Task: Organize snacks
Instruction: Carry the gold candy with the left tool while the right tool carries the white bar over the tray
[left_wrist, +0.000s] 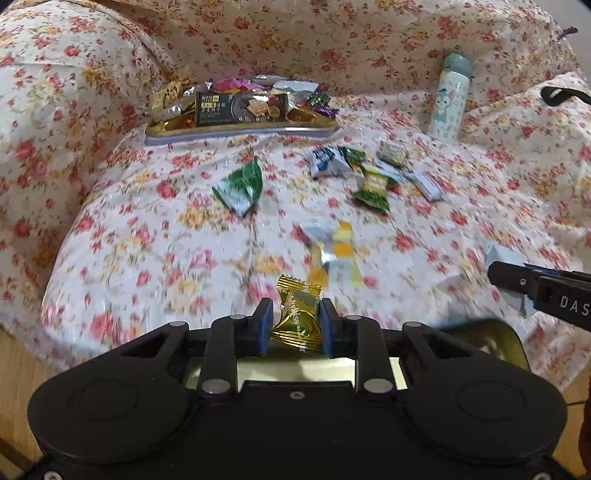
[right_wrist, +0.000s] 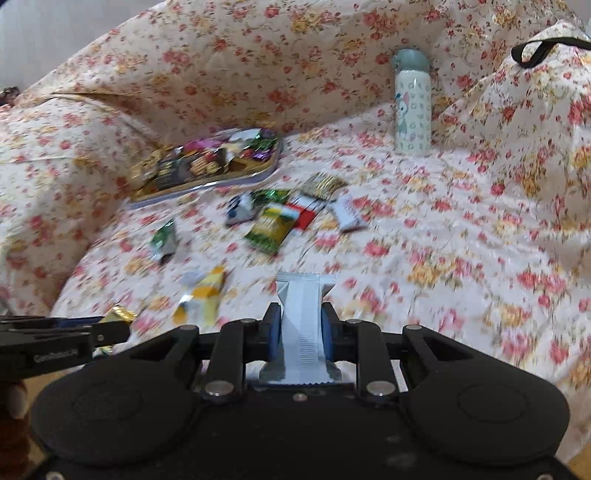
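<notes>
My left gripper (left_wrist: 295, 306) is shut on a gold and green wrapped candy (left_wrist: 297, 319), held above the floral bedspread. My right gripper (right_wrist: 301, 310) is shut on a white and silver snack packet (right_wrist: 303, 317); it also shows at the right edge of the left wrist view (left_wrist: 517, 280). A gold tray (left_wrist: 240, 129) piled with snacks sits at the back left, also seen in the right wrist view (right_wrist: 207, 181). Several loose snacks lie on the bed: a green packet (left_wrist: 240, 186), a yellow and silver one (left_wrist: 332, 251), a green and yellow one (left_wrist: 375, 184).
A pale green cartoon bottle (left_wrist: 448, 99) stands upright at the back right, also in the right wrist view (right_wrist: 412, 103). A black strap (right_wrist: 543, 50) lies on the raised bedding at far right. Wooden floor (left_wrist: 14, 369) shows below the bed's edge.
</notes>
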